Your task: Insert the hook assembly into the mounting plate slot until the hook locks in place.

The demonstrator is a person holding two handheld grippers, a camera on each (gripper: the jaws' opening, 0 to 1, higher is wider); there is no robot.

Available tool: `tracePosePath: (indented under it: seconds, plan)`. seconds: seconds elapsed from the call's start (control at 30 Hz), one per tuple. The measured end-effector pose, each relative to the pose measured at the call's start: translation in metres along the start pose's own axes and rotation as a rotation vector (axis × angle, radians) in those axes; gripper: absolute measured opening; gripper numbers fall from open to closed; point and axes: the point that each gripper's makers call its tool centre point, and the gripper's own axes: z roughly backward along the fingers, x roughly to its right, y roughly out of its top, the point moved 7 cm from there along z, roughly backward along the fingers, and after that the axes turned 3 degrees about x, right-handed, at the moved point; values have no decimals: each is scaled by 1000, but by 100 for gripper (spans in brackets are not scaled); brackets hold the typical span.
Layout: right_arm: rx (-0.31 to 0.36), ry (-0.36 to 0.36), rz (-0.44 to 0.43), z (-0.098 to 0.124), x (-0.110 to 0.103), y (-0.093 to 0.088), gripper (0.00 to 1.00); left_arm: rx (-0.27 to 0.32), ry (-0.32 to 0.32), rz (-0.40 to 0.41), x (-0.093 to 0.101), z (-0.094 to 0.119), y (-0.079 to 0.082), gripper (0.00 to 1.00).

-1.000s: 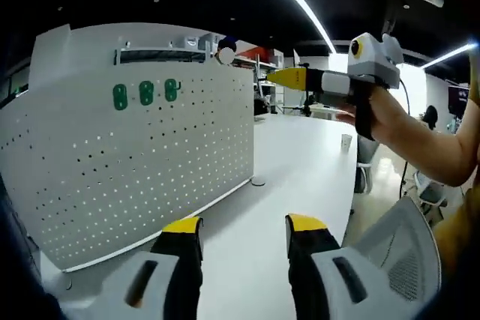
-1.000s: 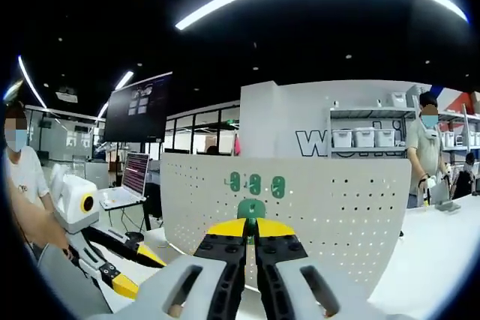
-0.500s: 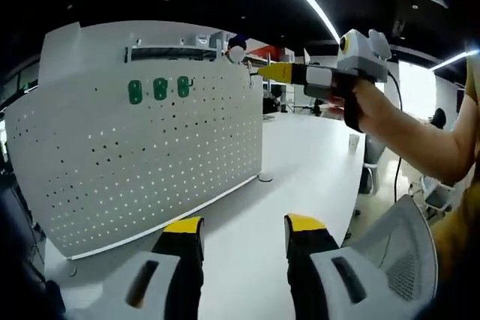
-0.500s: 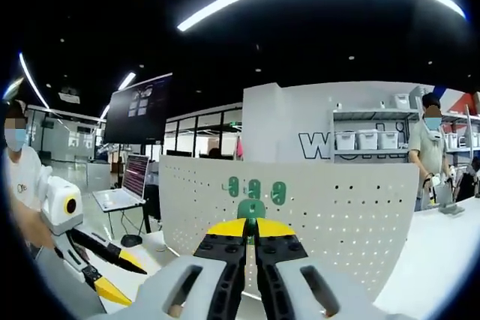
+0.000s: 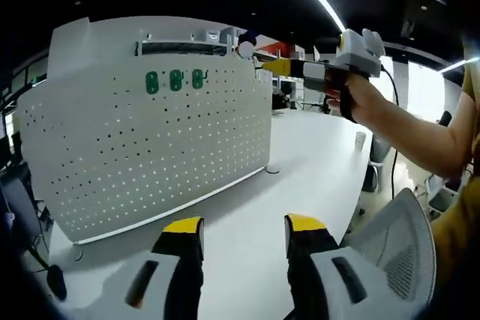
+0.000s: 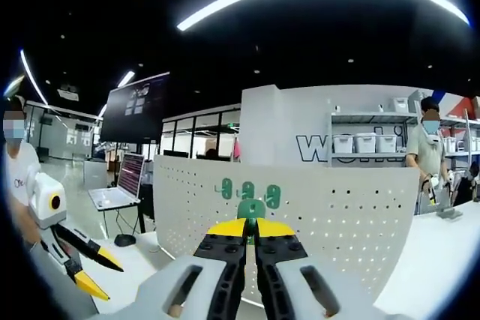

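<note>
Your right tool [image 6: 251, 231], jaws pinched on the green hook assembly [image 6: 251, 208] at centre frame, faces the white mounting plate [image 6: 330, 207] standing on the bench [image 5: 300, 162]; three green hooks [image 6: 249, 192] already sit just above. Your left tool [image 5: 244, 226] gapes empty at lower frame. Line the hook squarely with a free slot, then press until it locks

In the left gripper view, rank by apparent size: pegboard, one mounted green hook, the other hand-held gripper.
1. Pegboard, by far the largest.
2. Right hand-held gripper, raised beside the board's top corner.
3. Green hook, smallest; the three mounted hooks look alike.
</note>
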Motion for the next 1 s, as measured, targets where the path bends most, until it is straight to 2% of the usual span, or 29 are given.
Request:
tracePosePath:
  seconds: [0.23,0.5,0.83,1.0]
  plan:
    - [6,-1,38,-10,1,2,0,-24,14,-11,1,6,-7,44]
    - [-1,-13,32,-21,8,-4,0,-32,35,10,-3,13,-15,45]
    - [0,-44,18,-30,21,-7,0,-85,91,13,-13,25,-31,47]
    - [5,-62,12,-35,27,-9,0,-64,142,33,-19,33,-38,51]
